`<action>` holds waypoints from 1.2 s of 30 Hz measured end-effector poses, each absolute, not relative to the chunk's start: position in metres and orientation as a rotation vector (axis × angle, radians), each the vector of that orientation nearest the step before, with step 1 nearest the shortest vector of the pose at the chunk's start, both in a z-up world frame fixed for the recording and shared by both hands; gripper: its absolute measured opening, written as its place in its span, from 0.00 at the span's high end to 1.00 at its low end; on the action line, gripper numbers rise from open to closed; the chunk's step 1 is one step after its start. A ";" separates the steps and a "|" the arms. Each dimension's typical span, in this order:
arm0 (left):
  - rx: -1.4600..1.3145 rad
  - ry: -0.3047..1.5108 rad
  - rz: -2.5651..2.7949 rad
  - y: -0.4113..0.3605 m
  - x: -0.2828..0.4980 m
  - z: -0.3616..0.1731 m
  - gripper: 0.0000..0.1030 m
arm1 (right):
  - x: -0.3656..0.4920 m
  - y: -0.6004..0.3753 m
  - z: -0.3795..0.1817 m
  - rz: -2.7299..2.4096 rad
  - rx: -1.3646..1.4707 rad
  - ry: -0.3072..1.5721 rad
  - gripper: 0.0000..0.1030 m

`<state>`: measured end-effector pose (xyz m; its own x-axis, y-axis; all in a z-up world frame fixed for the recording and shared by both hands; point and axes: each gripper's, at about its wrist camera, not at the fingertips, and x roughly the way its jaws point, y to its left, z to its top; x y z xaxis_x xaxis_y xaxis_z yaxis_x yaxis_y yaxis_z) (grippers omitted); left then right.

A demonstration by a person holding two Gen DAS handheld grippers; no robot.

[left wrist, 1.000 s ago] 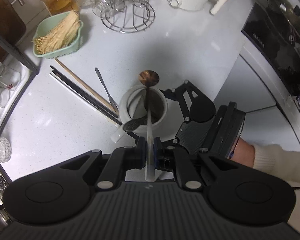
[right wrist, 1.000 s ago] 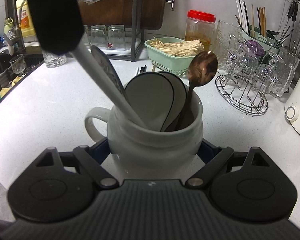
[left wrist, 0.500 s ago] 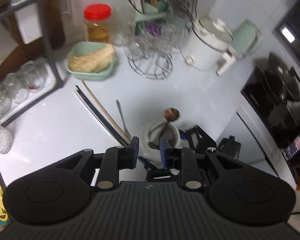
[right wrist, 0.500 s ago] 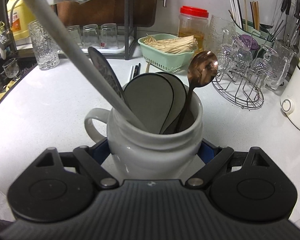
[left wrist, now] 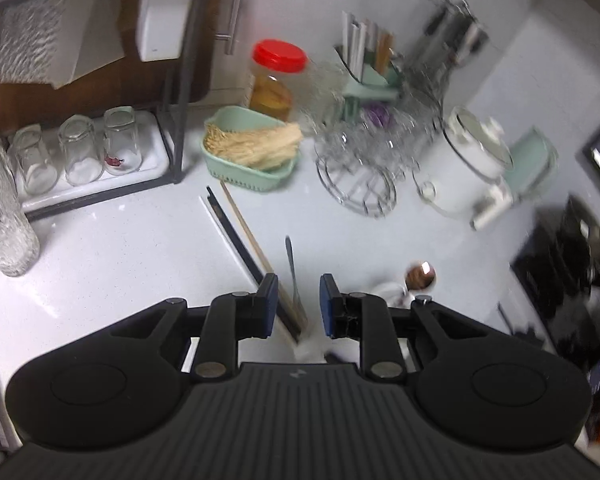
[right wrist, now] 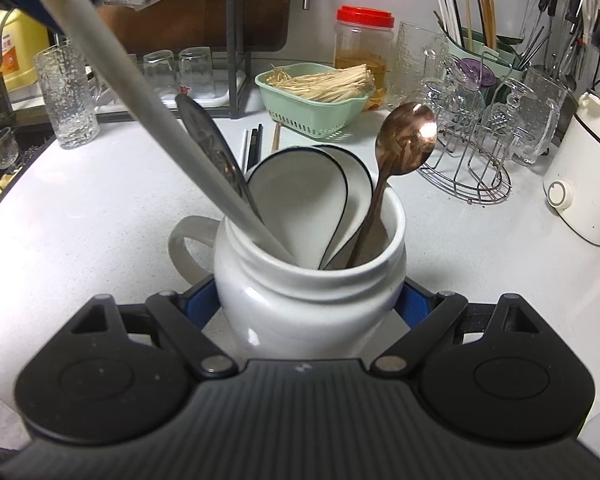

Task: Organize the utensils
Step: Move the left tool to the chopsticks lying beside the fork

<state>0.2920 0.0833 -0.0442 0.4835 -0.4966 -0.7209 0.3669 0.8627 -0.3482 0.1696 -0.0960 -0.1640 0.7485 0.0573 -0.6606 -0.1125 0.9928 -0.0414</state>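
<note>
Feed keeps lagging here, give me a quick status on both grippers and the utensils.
Right gripper clamped on white jar. Left gripper open, empty, above chopsticks and a utensil on counter. Nothing blocking them.

White mug [right wrist: 308, 300], copper spoon [right wrist: 406, 140], green basket [right wrist: 312, 114] (red-lidded jar [right wrist: 364, 46] behind)

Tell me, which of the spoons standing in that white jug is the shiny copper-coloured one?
The copper spoon leaning at the jug's right side, bowl up. The others there are white ceramic spoons with dark rims.
</note>
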 end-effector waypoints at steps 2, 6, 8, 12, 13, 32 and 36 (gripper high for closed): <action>-0.168 0.926 -0.500 0.079 0.298 -0.055 0.75 | 0.169 -0.097 -0.164 0.089 -0.080 0.720 0.11; -0.155 0.940 -0.499 0.067 0.304 -0.077 0.75 | 0.166 -0.100 -0.164 0.083 -0.077 0.717 0.11; -0.150 0.951 -0.490 0.064 0.308 -0.090 0.75 | 0.165 -0.103 -0.164 0.080 -0.075 0.714 0.11; -0.137 0.999 -0.462 0.058 0.317 -0.122 0.75 | 0.163 -0.110 -0.164 0.069 -0.068 0.708 0.11; -0.143 1.010 -0.459 0.057 0.320 -0.130 0.75 | 0.163 -0.111 -0.165 0.067 -0.068 0.704 0.11; -0.058 1.089 -0.398 0.000 0.338 -0.217 0.76 | 0.173 -0.165 -0.169 -0.031 -0.029 0.699 0.11; 0.003 1.084 -0.376 -0.007 0.336 -0.215 0.76 | 0.176 -0.168 -0.169 -0.031 -0.028 0.700 0.11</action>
